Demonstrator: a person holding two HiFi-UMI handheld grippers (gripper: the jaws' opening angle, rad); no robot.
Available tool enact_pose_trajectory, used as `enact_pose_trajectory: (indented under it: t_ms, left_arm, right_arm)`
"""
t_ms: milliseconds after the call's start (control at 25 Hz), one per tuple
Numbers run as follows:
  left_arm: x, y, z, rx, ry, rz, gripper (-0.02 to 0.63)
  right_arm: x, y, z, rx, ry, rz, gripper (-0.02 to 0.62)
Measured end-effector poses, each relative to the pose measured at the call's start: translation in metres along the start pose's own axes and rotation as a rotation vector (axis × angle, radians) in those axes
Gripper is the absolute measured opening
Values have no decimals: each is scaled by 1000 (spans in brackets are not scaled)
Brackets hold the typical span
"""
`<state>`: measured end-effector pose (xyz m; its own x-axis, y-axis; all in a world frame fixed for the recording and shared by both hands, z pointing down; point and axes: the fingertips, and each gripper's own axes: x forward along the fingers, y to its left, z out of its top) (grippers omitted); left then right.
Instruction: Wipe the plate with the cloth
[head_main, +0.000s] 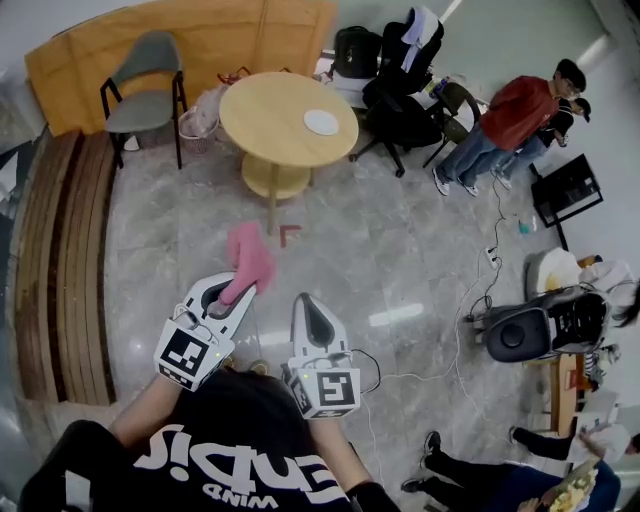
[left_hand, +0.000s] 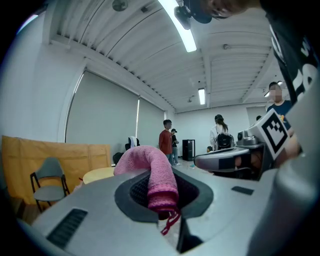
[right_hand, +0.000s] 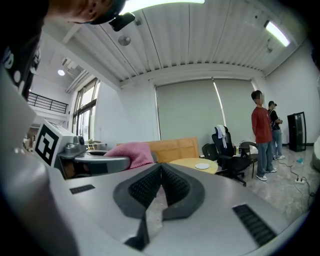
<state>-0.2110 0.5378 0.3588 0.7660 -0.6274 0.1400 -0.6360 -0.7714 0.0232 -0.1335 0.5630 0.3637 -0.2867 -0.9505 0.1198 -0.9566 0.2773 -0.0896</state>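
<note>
The left gripper (head_main: 232, 292) sits at the lower left of the head view, its jaws clamped on one end of the pink cloth (head_main: 248, 258). In the left gripper view the cloth is pinched between the dark pads and arches up and forward out of them, with a loose thread hanging below. The right gripper (head_main: 306, 302) is just beside it at lower centre. In its own view the two ribbed pads meet with nothing between them, so it is closed and empty.

The plate (head_main: 322, 122) is a small white disc on the round wooden table (head_main: 265, 118) at the upper middle of the head view, on the table's right-hand side. It lies well apart from both grippers, up the frame from them, with bare floor between. From above it stands nearly in line with the right gripper and a little to the right of the left one. In the left gripper view only a sliver of the table shows left of the cloth, and the plate is probably hidden behind the cloth.

Wiping has not begun, so the coming move looks like an approach. The cloth's free end already points up the frame toward the table, and the left hand would need to carry it forward and slightly rightward to land on the plate. The empty right gripper, on the plate's side, seems better placed to steady the rim
</note>
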Motion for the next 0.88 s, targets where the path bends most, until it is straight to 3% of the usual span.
enact_pose_trajectory:
  t_ms: [440,880]
  left_arm:
    - [32,-4,-16,46,-11,51,52]
    - [71,8,-10,28,11,85,52]
  right_arm:
    - [-18,-57,-14,7,21,0,21]
    - [5,-89,-18,22,22,34,21]
